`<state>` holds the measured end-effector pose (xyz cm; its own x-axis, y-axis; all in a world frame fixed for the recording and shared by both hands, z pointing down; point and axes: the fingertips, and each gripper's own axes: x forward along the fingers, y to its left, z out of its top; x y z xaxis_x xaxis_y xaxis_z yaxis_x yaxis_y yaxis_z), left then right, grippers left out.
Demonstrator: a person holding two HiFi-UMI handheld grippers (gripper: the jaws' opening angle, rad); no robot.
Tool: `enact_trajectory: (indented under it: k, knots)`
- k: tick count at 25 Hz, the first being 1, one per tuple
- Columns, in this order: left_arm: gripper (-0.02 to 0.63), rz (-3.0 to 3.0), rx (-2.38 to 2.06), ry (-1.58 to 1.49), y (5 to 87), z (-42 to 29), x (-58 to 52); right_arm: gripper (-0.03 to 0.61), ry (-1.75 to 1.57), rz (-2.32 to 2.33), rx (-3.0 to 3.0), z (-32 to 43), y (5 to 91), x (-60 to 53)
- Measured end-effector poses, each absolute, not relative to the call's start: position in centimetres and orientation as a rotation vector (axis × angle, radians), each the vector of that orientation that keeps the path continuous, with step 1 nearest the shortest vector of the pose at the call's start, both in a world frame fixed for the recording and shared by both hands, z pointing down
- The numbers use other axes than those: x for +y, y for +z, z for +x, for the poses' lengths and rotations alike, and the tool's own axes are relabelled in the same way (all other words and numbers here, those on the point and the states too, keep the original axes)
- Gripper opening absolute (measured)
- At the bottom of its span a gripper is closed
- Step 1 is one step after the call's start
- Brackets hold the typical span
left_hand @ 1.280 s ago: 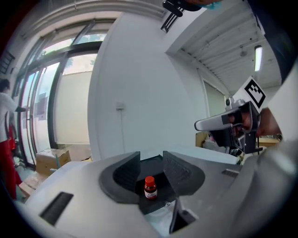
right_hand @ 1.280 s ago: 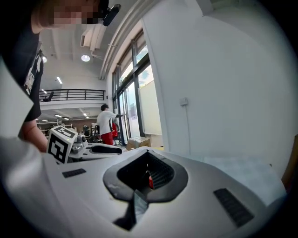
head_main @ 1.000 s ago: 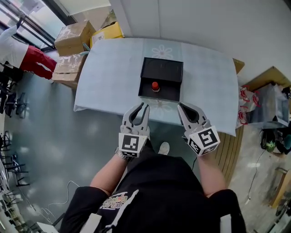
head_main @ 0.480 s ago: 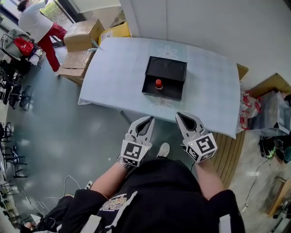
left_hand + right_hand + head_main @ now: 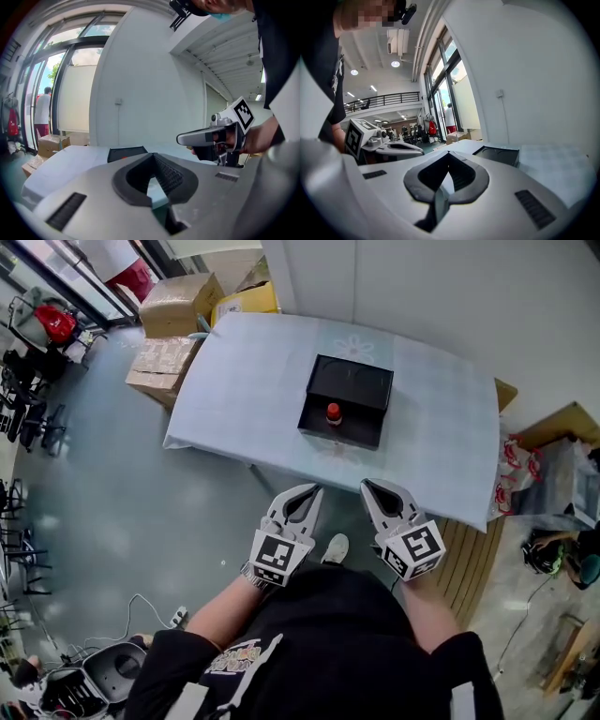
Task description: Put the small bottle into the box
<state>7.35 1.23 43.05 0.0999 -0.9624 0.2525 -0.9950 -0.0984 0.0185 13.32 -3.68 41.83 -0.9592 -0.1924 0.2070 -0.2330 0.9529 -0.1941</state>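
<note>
On the table (image 5: 244,381) with its pale blue cloth stands an open black box (image 5: 352,381). Inside it, near the front wall, a small bottle (image 5: 332,412) with a red cap stands upright. Both grippers hang well short of the table's near edge, over the floor, in front of the person's body. My left gripper (image 5: 313,491) is shut and holds nothing. My right gripper (image 5: 367,486) is shut too, also empty. In the left gripper view the box (image 5: 125,153) shows beyond the closed tips (image 5: 152,154). The right gripper view has the box (image 5: 497,154) ahead to the right.
Cardboard boxes (image 5: 176,300) and a yellow carton (image 5: 246,300) sit on the floor by the table's far left corner. Bags (image 5: 511,479) and a wooden panel (image 5: 469,554) lie off the right side. The person's shoe (image 5: 336,547) shows between the grippers.
Both grippers have drawn back from the table's front edge toward the body. The left jaws have closed. A person in red trousers at the far left has walked out of the head view.
</note>
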Motion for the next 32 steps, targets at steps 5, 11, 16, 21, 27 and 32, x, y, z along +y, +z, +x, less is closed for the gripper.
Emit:
enact_trajectory:
  k: [5, 11, 16, 21, 27, 32]
  knots:
    - [0.008, 2.189, -1.974, 0.256, 43.1, 7.6, 0.8, 0.008, 0.331, 0.322, -2.916, 13.6, 42.0, -4.0]
    - [0.008, 2.198, -1.963, 0.257, 43.3, 7.9, 0.5, 0.008, 0.335, 0.321, -2.906, 13.9, 42.6, -3.8]
    - [0.008, 2.216, -1.947, 0.263, 43.2, 7.6, 0.2, 0.008, 0.335, 0.324, -2.903, 13.3, 42.4, -3.9]
    - [0.008, 2.221, -1.935, 0.271, 43.3, 7.4, 0.2, 0.008, 0.329, 0.324, -2.902, 13.0, 42.3, -4.1]
    - [0.008, 2.234, -1.917, 0.277, 43.6, 7.7, 0.5, 0.008, 0.33, 0.329, -2.898, 13.0, 42.6, -3.8]
    - [0.008, 2.239, -1.909, 0.277, 44.0, 8.2, 0.7, 0.008, 0.33, 0.325, -2.897, 13.3, 42.9, -3.6]
